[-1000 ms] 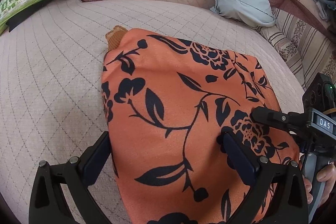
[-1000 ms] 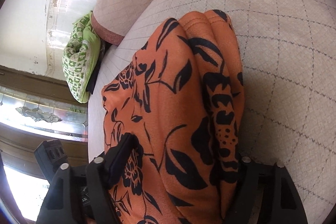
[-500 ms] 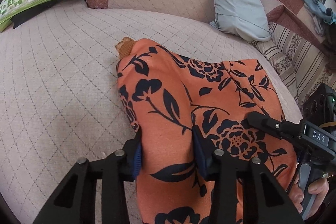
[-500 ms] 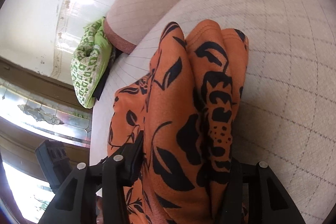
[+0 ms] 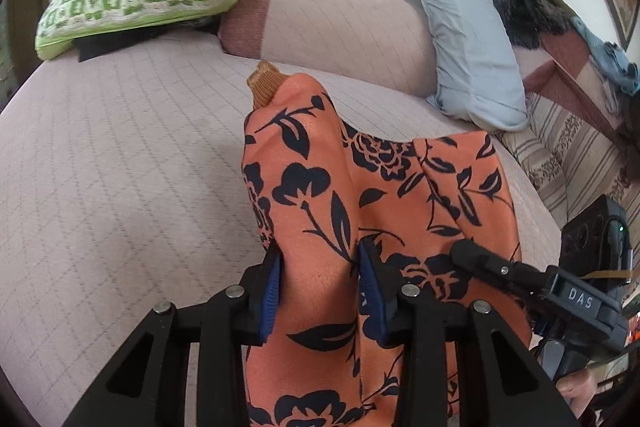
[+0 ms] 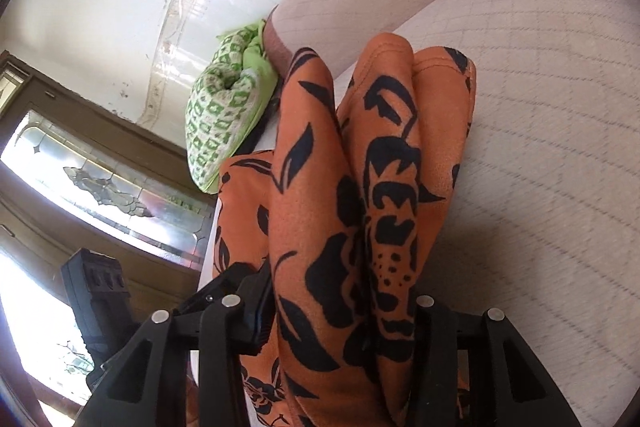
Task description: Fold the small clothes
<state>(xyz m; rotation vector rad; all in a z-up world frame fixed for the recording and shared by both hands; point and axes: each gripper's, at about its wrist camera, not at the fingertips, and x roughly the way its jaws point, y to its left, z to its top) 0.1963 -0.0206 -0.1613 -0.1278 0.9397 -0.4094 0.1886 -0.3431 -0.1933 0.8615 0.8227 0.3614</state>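
Now the left tool (image 5: 320, 283) and right tool (image 6: 344, 311) are both closing, each pinching a bunched edge of the orange flowered garment (image 5: 360, 195), which drapes onto the quilted bed (image 5: 120, 167).

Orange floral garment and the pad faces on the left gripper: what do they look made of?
Orange floral garment: soft matte fabric, probably a knit; it bunches in rounded folds, with a ribbed cuff at the far end. Pads of the left gripper: blue, ridged, likely rubber or soft plastic; cannot confirm.
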